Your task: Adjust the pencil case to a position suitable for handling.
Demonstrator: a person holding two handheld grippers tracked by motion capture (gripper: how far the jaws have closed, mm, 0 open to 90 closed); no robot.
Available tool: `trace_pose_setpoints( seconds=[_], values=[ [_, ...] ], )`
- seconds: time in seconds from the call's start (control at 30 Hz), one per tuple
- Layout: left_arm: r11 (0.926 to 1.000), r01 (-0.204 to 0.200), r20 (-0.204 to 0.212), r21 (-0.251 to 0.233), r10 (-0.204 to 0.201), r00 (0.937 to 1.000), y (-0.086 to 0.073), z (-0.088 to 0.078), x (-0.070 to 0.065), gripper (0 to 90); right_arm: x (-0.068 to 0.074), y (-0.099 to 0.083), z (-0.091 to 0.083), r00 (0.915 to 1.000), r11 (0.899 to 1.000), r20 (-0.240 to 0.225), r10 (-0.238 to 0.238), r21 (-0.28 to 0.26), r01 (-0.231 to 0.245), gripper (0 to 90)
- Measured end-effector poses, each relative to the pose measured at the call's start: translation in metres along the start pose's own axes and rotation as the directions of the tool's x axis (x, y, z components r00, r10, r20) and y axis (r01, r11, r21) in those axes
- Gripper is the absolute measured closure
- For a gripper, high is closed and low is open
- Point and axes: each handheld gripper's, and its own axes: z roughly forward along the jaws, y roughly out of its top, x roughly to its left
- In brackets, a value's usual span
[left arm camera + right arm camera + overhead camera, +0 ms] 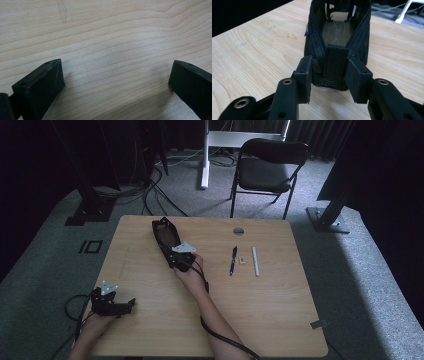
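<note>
right gripper [329, 77]: jaws clamped on the near end of the pouch, at its tab
pouch [165, 236]: black, unzipped, lying at the table's [150, 320] far left
left gripper [131, 303]: jaws apart over bare wood, holding nothing
pen [233, 260]: lies right of the pouch, well apart
progress: pouch gripped; contents not yet packed, by my reading

no readable text, labels, brands, numbers or signs

We see a pale wooden table [260, 315] with rounded corners. On it, toward eleven o'clock from the middle, lies an open black pouch [165, 236]. Toward two o'clock lie a dark pen [233, 260], a small pale eraser [242, 261] and a white stick [255, 260], side by side.
</note>
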Motion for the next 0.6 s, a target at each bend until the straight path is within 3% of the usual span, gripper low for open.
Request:
trace_pose_setpoints(
  seconds=[0.17,0.23,0.3,0.6],
  values=[
    [1.0000,0.001,-0.001,0.000,-0.001,1.0000,-0.0001,-0.0001,0.0001,0.3,-0.0010,0.0017,0.0013,0.9997,1.000,-0.012,0.024,-0.009,-0.024,63.2],
    [1.0000,0.001,-0.001,0.000,-0.001,1.0000,-0.0001,-0.0001,0.0001,0.3,-0.0006,0.0025,0.0019,1.0000,1.000,0.002,0.004,-0.005,-0.004,65.2],
    [1.0000,0.001,-0.001,0.000,-0.001,1.0000,-0.0001,-0.0001,0.0001,0.3,-0.0013,0.0032,0.0020,0.9999,1.000,0.003,0.013,0.000,-0.013,71.2],
    [1.0000,0.001,-0.001,0.000,-0.001,1.0000,-0.0001,-0.0001,0.0002,0.3,0.0005,0.0050,-0.0001,0.9997,1.000,-0.010,0.023,0.018,-0.023,72.7]
  ],
)
